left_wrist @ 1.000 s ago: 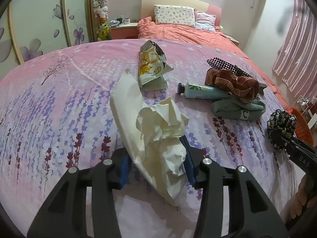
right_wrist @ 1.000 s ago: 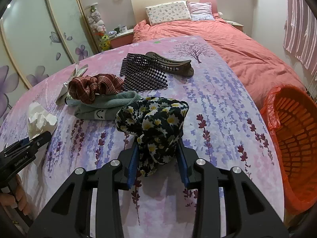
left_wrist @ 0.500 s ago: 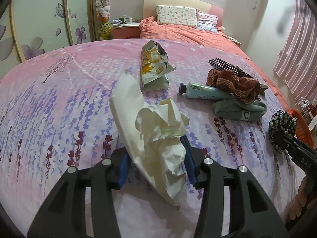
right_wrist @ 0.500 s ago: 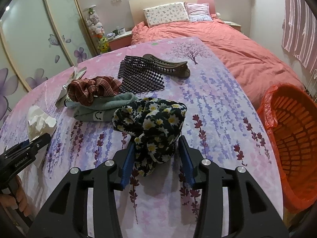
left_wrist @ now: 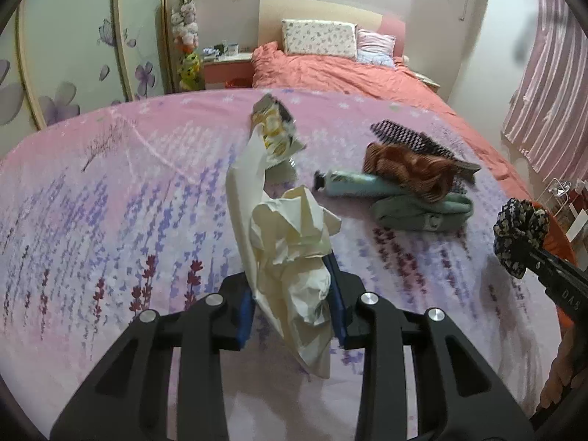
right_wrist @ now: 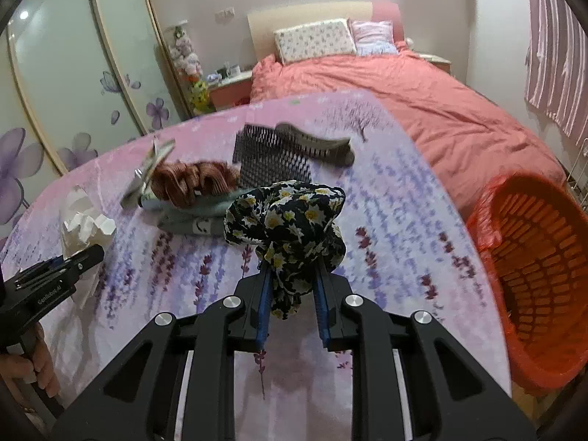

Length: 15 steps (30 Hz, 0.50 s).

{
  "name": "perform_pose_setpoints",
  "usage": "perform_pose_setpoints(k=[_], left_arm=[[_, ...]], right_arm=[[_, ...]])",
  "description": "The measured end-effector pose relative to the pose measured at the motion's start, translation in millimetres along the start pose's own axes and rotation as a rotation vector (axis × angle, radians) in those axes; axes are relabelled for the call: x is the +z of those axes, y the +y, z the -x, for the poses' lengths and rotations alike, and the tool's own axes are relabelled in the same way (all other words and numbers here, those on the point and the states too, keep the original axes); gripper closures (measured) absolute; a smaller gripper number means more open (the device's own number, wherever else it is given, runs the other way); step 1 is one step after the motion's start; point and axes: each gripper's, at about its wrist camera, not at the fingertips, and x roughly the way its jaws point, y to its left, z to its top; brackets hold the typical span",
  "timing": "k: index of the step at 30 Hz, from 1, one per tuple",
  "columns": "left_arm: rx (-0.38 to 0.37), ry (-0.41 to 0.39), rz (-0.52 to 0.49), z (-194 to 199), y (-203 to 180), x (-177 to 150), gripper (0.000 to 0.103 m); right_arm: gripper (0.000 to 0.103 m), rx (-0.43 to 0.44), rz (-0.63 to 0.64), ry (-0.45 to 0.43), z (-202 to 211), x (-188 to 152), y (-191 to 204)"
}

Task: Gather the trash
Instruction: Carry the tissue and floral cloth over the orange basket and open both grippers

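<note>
A crumpled white tissue (left_wrist: 290, 235) sits between the blue pads of my left gripper (left_wrist: 290, 305). Its jaws are closing and press the paper from both sides, just above the purple flowered bedcover (left_wrist: 110, 202). My right gripper (right_wrist: 292, 294) is closing too, its pads squeezing a black scrunchie with daisies (right_wrist: 290, 217) that bunches up above the fingers. The same scrunchie (left_wrist: 522, 228) shows at the right edge of the left wrist view. In the right wrist view the tissue (right_wrist: 84, 220) shows at the left gripper's tip. A torn yellow snack wrapper (left_wrist: 273, 132) lies behind the tissue.
An orange basket (right_wrist: 533, 257) with a red liner stands off the cover's right edge. On the cover lie a green tube (left_wrist: 349, 183), a brown scrunchie (left_wrist: 408, 169), a grey-green sock (left_wrist: 419, 213), black mesh (right_wrist: 268, 158) and a hair clip (right_wrist: 316, 143). A hand (right_wrist: 36, 364) holds the left gripper.
Both pairs of jaws have narrowed onto what lies between them. The daisy scrunchie is pinched and bunched higher, and the tissue is squeezed tighter. Neither hand has shifted much.
</note>
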Motion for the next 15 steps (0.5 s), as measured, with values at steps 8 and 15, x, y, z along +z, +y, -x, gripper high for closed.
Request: perform_pose_setpoints(k=[8,15], left_arm=[[-0.029,-0.058,-0.026,29.2,-22.1,11.6,0.069],[-0.061,-0.103,-0.067,57.5,-52.1,18.2,0.069]], right_arm=[[0.082,-0.019,0.004,-0.089,37.7,5.8,-7.7],[0.082,-0.041,-0.001,-0.159,66.0,7.5,-18.6]])
